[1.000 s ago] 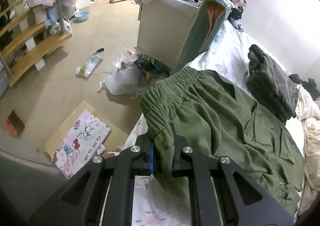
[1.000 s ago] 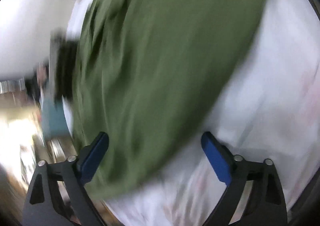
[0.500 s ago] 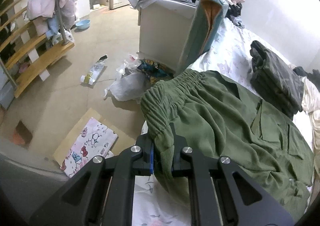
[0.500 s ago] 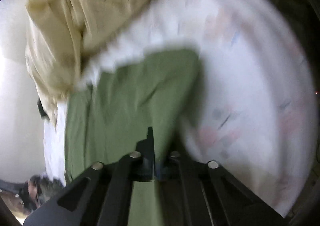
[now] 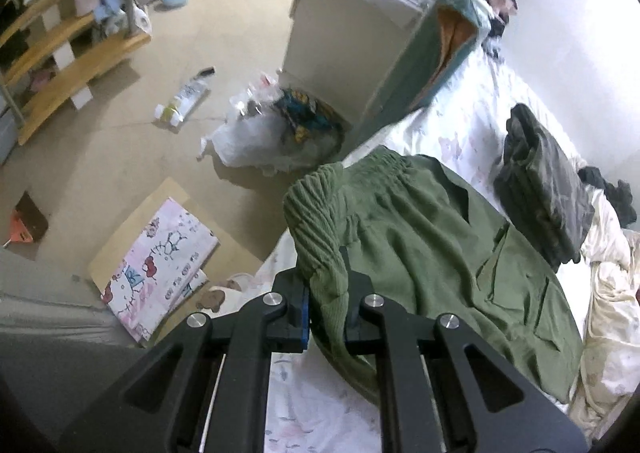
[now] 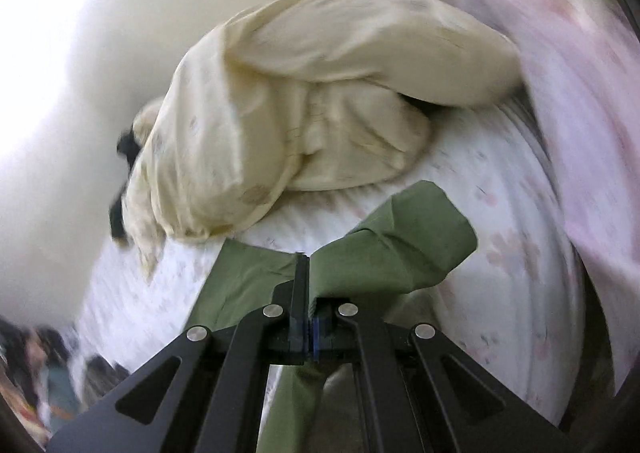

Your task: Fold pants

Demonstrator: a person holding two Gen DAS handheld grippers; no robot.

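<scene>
Left gripper (image 5: 326, 313), low centre of the left wrist view: clamped on the ribbed waistband of the green pants (image 5: 432, 253), fabric bunched between the jaws and lifted into a ridge. Beyond it, pants spread toward the right of the frame over the floral bedsheet (image 5: 472, 121). Further right, a folded dark garment (image 5: 544, 181) lying on the sheet just beside the pants. Upper centre, a white cabinet (image 5: 340, 33) with a teal board (image 5: 432, 53) leaning on it; below that, a white plastic bag (image 5: 256, 137) on the floor. Lower left, a Hello Kitty cushion (image 5: 160, 265) on cardboard.

Right gripper (image 6: 308, 293), low centre of the right wrist view (somewhat blurred): pinched shut on another part of the pants (image 6: 400, 249), cloth flaring out on both sides of the jaws. Behind, in mid-frame, a crumpled cream blanket (image 6: 288, 109) heaped on the sheet.
</scene>
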